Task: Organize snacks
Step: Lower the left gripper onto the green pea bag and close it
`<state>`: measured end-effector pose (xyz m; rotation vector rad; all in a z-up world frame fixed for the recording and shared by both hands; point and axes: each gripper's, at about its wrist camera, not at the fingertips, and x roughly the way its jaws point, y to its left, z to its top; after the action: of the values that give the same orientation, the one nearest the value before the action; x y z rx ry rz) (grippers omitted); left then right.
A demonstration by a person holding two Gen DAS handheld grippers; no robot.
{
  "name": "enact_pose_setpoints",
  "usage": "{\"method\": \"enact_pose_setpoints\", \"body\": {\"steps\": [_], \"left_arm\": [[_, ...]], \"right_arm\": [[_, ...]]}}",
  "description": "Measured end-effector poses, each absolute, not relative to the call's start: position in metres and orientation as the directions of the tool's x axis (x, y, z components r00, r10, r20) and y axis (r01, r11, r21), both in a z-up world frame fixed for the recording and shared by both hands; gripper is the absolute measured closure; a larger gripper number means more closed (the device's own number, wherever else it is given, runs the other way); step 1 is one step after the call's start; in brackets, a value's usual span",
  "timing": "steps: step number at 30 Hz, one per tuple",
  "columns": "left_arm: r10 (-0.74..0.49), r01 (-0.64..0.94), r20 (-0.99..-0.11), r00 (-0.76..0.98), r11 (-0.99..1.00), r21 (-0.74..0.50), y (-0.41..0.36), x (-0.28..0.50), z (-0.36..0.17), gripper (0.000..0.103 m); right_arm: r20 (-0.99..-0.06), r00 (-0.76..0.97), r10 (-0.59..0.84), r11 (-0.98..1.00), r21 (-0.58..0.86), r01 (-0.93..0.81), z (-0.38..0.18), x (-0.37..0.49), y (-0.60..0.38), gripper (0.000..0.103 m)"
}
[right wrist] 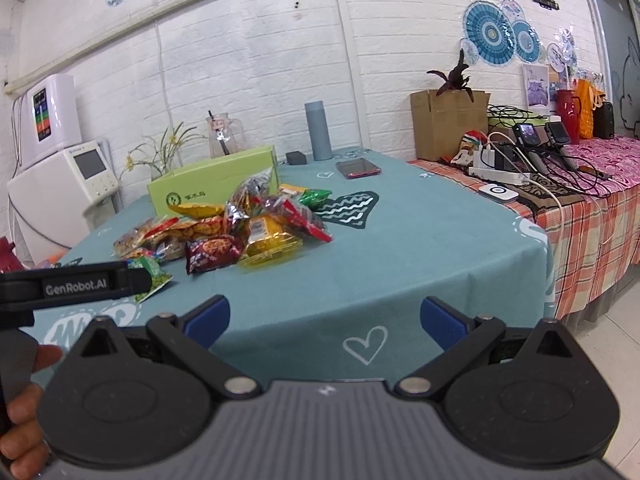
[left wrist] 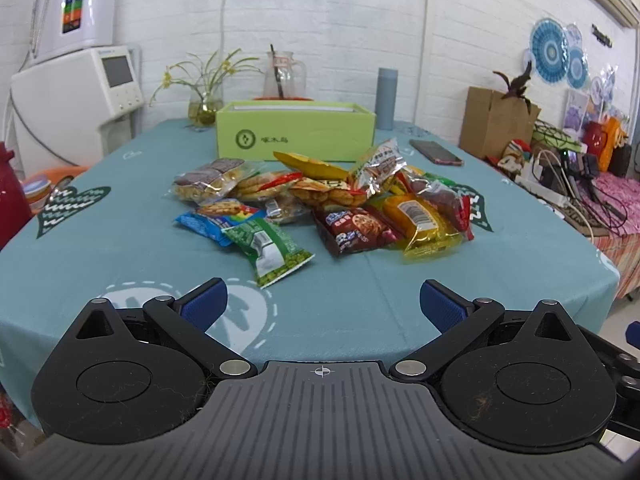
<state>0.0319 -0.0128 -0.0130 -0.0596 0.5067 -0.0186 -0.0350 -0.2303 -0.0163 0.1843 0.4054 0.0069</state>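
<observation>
A heap of several wrapped snack packets lies mid-table on the teal cloth. A green pea packet is the nearest, with a brown cookie packet and a yellow packet to its right. Behind the heap stands an open light-green box. My left gripper hangs open over the table's near edge, short of the heap, holding nothing. The right wrist view shows the heap and the box from the right. My right gripper is open and empty at the table's front edge.
A phone, a grey flask, a glass jug and a flower vase stand around the box. A side table on the right carries a cardboard box, cables and chargers. The left gripper's body and a hand show at left.
</observation>
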Motion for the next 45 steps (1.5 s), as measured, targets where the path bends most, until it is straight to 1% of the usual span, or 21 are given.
{"method": "enact_pose_setpoints", "body": {"steps": [6, 8, 10, 14, 18, 21, 25, 27, 30, 32, 34, 36, 40, 43, 45], "left_arm": [[-0.037, 0.013, -0.512, 0.858, 0.999, -0.052, -0.016, 0.049, -0.013, 0.011], [-0.03, 0.005, -0.501, 0.865, 0.999, -0.051, -0.01, 0.053, -0.009, 0.011], [-0.01, -0.015, -0.49, 0.872, 0.999, -0.047, 0.001, 0.057, -0.003, 0.011], [0.015, -0.056, -0.473, 0.881, 0.996, -0.072, 0.028, 0.069, 0.009, 0.011], [0.011, -0.081, -0.486, 0.874, 0.989, -0.123, 0.054, 0.087, 0.016, 0.011], [0.014, -0.096, -0.508, 0.861, 0.986, -0.135, 0.071, 0.101, 0.02, 0.012], [0.03, -0.134, -0.532, 0.846, 0.978, -0.159, 0.104, 0.108, 0.022, 0.012], [0.034, -0.163, -0.556, 0.83, 0.97, -0.183, 0.12, 0.112, 0.02, 0.012], [0.005, -0.178, -0.582, 0.813, 0.954, -0.24, 0.14, 0.123, 0.019, 0.012], [-0.012, -0.175, -0.589, 0.808, 0.95, -0.258, 0.148, 0.134, 0.019, 0.012], [-0.024, -0.156, -0.597, 0.802, 0.956, -0.248, 0.148, 0.144, 0.016, 0.012], [-0.057, -0.12, -0.612, 0.789, 0.963, -0.243, 0.144, 0.155, 0.011, 0.012], [-0.16, -0.031, -0.657, 0.737, 0.962, -0.27, 0.135, 0.168, -0.001, 0.025], [-0.201, 0.0, -0.684, 0.701, 0.959, -0.282, 0.13, 0.167, -0.006, 0.026], [-0.212, 0.009, -0.694, 0.688, 0.959, -0.284, 0.128, 0.163, -0.008, 0.026]], "right_arm": [[-0.386, 0.921, 0.059, 0.985, 0.175, 0.01, -0.019, -0.031, -0.232, 0.003], [-0.379, 0.922, 0.086, 0.981, 0.193, -0.012, -0.019, -0.027, -0.232, 0.003], [-0.393, 0.912, 0.119, 0.976, 0.214, -0.035, -0.019, -0.018, -0.23, 0.003], [-0.429, 0.887, 0.171, 0.974, 0.212, -0.085, -0.015, 0.009, -0.219, 0.003], [-0.45, 0.865, 0.22, 0.97, 0.198, -0.144, -0.009, 0.04, -0.207, 0.003], [-0.468, 0.849, 0.247, 0.965, 0.195, -0.173, -0.006, 0.064, -0.198, 0.003], [-0.474, 0.782, 0.405, 0.913, 0.262, -0.314, -0.007, 0.091, -0.17, 0.003], [-0.488, 0.726, 0.484, 0.875, 0.254, -0.412, -0.009, 0.102, -0.141, 0.003], [-0.519, 0.646, 0.56, 0.816, 0.208, -0.54, -0.013, 0.118, -0.094, 0.003], [-0.528, 0.617, 0.583, 0.784, 0.167, -0.598, -0.014, 0.129, -0.071, 0.003], [-0.539, 0.62, 0.571, 0.782, 0.126, -0.611, -0.018, 0.141, -0.059, 0.003], [-0.563, 0.604, 0.564, 0.78, 0.123, -0.614, -0.026, 0.156, -0.052, 0.003], [-0.628, 0.541, 0.56, 0.77, 0.152, -0.62, -0.044, 0.175, -0.043, 0.003], [-0.635, 0.542, 0.55, 0.762, 0.117, -0.637, -0.046, 0.173, -0.039, 0.002], [-0.622, 0.551, 0.556, 0.759, 0.11, -0.642, -0.048, 0.175, -0.041, 0.002]]}}
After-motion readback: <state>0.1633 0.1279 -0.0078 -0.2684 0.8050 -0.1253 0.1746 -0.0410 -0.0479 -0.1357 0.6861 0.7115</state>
